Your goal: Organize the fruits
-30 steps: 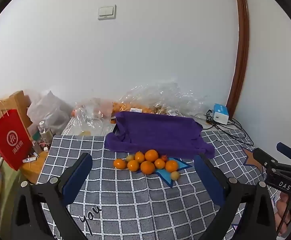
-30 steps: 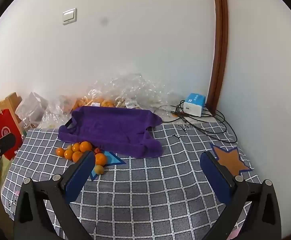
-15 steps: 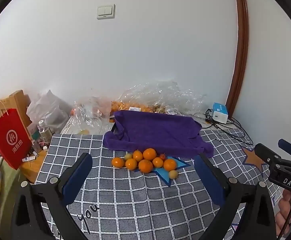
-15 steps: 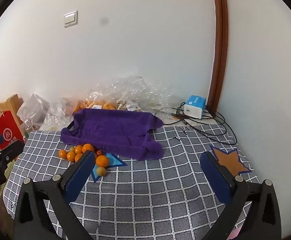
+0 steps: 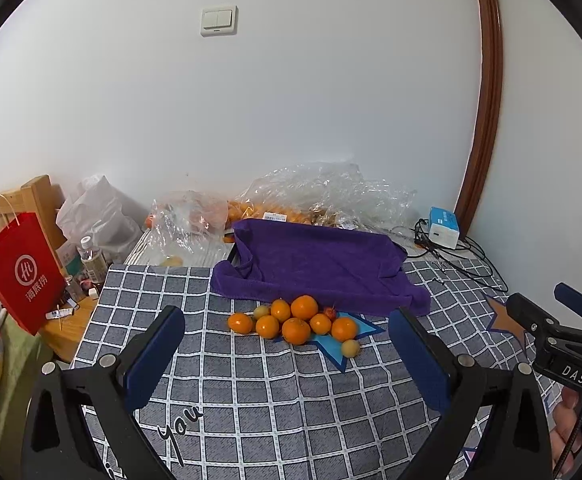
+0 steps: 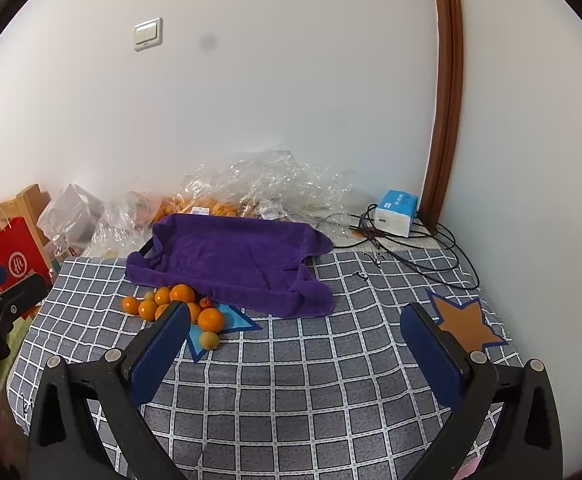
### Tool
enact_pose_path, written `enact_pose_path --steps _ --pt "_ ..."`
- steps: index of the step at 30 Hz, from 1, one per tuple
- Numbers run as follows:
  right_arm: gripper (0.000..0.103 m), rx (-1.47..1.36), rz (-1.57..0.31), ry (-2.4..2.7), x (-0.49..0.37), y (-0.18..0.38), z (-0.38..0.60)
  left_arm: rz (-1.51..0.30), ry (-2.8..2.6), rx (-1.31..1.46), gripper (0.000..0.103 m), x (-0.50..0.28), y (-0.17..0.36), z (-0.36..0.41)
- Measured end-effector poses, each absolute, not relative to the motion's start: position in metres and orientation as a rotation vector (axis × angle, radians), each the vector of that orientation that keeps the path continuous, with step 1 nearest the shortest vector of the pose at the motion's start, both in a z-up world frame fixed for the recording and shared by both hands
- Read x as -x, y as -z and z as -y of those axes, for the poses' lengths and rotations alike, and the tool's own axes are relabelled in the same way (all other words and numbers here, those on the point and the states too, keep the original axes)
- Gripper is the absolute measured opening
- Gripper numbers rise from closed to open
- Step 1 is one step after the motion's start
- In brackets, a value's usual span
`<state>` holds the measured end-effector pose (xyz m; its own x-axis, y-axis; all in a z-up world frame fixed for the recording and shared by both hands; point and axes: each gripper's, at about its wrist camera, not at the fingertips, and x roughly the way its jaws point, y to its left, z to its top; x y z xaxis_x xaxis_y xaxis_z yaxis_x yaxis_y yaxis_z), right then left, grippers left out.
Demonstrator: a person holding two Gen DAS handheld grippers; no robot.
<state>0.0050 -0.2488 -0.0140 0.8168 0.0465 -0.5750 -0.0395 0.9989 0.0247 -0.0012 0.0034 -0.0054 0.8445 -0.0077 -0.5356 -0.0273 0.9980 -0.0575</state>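
A pile of several oranges [image 5: 295, 320] lies on the grey checked tablecloth [image 5: 251, 392], with a small yellow-green fruit [image 5: 350, 348] at its right and a small red fruit [image 5: 329, 313] among them. Behind the pile a purple towel [image 5: 319, 268] is draped over a tray. My left gripper [image 5: 287, 356] is open and empty, in front of the pile. My right gripper [image 6: 297, 348] is open and empty, to the right of the pile [image 6: 171, 304]; its left finger hides part of the pile.
Clear plastic bags [image 5: 323, 196] with more oranges lie against the wall. A red paper bag [image 5: 19, 276] and bottles stand at the left. A blue-white box [image 6: 395, 207] and black cables [image 6: 431, 256] are at the back right. An orange star patch [image 6: 465, 322] is on the cloth.
Both grippers have drifted slightly; the fruit pile sits a little higher in both views. Nothing was grasped or moved.
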Motion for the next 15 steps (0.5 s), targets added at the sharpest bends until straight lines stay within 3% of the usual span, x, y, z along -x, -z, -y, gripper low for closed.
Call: enact_pose_path --steps 15 --pt "0.103 -0.022 -0.609 -0.053 -0.0041 0.0147 0.2480 -0.578 -0.012 0.079 0.103 -0.0019 0.0091 -0.0047"
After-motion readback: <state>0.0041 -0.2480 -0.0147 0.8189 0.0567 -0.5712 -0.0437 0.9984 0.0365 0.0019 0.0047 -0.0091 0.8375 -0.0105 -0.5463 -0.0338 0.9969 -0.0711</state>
